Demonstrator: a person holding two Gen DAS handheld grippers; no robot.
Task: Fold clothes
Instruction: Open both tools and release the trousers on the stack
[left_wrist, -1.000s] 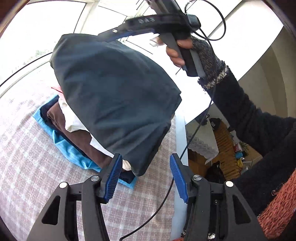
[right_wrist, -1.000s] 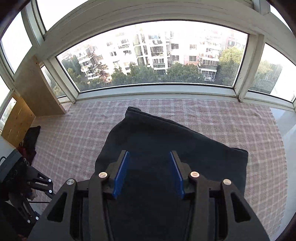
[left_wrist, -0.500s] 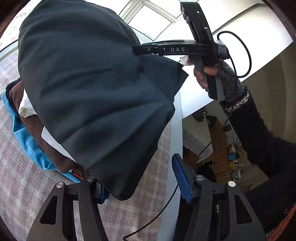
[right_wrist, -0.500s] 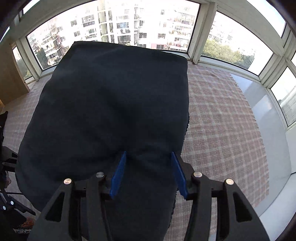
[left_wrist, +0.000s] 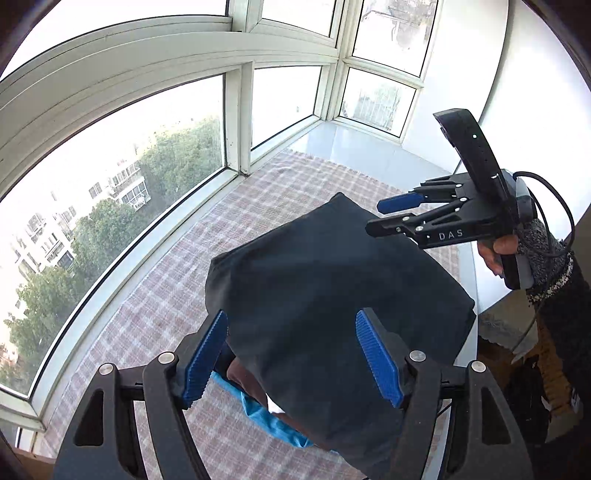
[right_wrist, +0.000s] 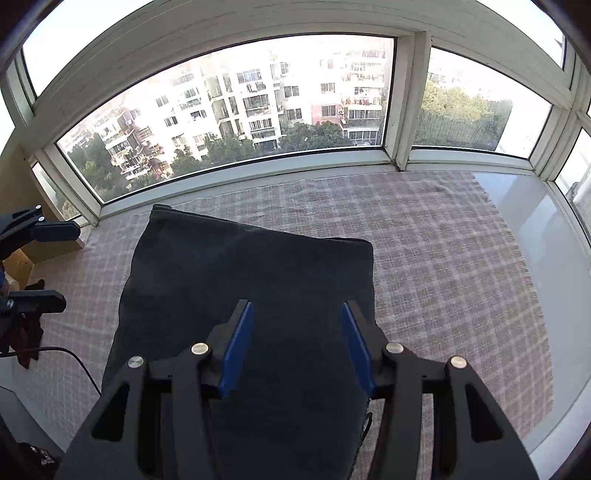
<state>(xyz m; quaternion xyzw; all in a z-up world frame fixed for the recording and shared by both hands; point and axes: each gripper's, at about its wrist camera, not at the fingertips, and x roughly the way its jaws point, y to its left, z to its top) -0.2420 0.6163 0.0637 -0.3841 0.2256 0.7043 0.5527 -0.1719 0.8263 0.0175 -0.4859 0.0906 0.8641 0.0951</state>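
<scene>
Left gripper (left_wrist: 291, 356), bottom centre of the left wrist view: jaws wide apart, nothing between the pads, and the dark folded garment (left_wrist: 332, 295) lies beyond and below them. Half a second ago that garment hung in the air off the right gripper with its lower edge draped over the left jaw. Now it lies flat on top of the pile of clothes (left_wrist: 273, 417), whose blue, brown and white edges peek out under it at lower centre.

Right gripper (right_wrist: 297, 343), bottom centre of the right wrist view: jaws wide, empty, hovering over the near end of the garment (right_wrist: 243, 280). It has let go; a second ago it carried the piece pinched. In the left wrist view the same gripper (left_wrist: 380, 218) sits at right of centre, jaws parted, just above the garment's far corner, with the person's hand (left_wrist: 496, 254) and dark sleeve (left_wrist: 561, 314) behind it.

Meaning: this item looks folded and stacked, so this garment's step is likely done. Next is probably to back off or fetch another piece.

Further out: plaid cloth (right_wrist: 443, 258) covering the sill, mostly bare at centre right. Farthest: window (right_wrist: 236, 110) with apartment blocks and trees across the upper frame.
</scene>
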